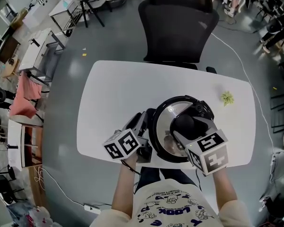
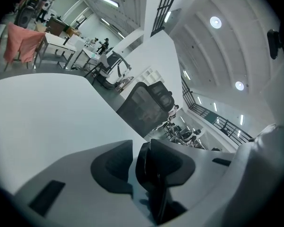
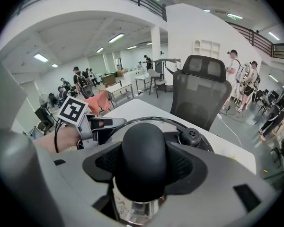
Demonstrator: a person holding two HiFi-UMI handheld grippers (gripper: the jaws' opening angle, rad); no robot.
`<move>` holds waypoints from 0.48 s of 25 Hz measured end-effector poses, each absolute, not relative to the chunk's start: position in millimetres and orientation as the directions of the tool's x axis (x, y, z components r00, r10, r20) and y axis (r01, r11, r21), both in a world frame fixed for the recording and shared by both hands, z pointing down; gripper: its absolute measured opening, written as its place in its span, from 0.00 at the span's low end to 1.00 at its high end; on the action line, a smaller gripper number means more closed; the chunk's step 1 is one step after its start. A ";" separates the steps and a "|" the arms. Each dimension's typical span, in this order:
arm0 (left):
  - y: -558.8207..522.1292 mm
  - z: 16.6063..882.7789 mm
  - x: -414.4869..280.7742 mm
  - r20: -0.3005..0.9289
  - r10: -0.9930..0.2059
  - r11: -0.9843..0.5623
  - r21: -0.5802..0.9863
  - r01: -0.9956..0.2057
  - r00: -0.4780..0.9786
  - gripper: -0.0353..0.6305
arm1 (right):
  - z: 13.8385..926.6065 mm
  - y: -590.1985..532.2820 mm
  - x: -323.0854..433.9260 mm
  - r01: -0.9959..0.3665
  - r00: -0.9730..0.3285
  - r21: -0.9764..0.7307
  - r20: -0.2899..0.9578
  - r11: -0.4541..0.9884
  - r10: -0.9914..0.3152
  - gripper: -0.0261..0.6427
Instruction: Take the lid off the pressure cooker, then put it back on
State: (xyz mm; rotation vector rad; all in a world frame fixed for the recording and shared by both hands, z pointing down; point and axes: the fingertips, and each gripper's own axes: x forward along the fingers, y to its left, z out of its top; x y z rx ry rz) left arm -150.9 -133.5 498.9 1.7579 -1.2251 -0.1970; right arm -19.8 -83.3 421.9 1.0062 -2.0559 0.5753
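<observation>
reaching up from the bottom edge of the head view with both bare forearms, elbows cut off by the frame. holding the left tongs low and close to level at the left flank of the cooker, marker cube turned toward the camera. closed there on a black handle, seen edge-on between the pads in the left gripper view. angling the right tongs steeply down over the lid, jaws set wide and pressed on either side of the round black knob, filling the middle of the right gripper view.

standing at lower centre-right of the head view, on the white tabletop close to its near edge, with lid on: shiny steel dome, black rim, black valve at upper right.

hidden under the right tongs: the near part of the lid. hardly any of the cooker's body visible from above. hard to make out in the left gripper view: what the handle joins to, and how squarely the left pad meets it.
</observation>
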 end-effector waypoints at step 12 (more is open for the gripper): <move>-140.5 499.3 -146.4 0.347 -0.794 -0.047 0.783 -0.621 0.498 0.22 | 428.0 -89.3 -19.9 -0.801 -0.418 -0.080 0.784 0.593 -0.459 0.47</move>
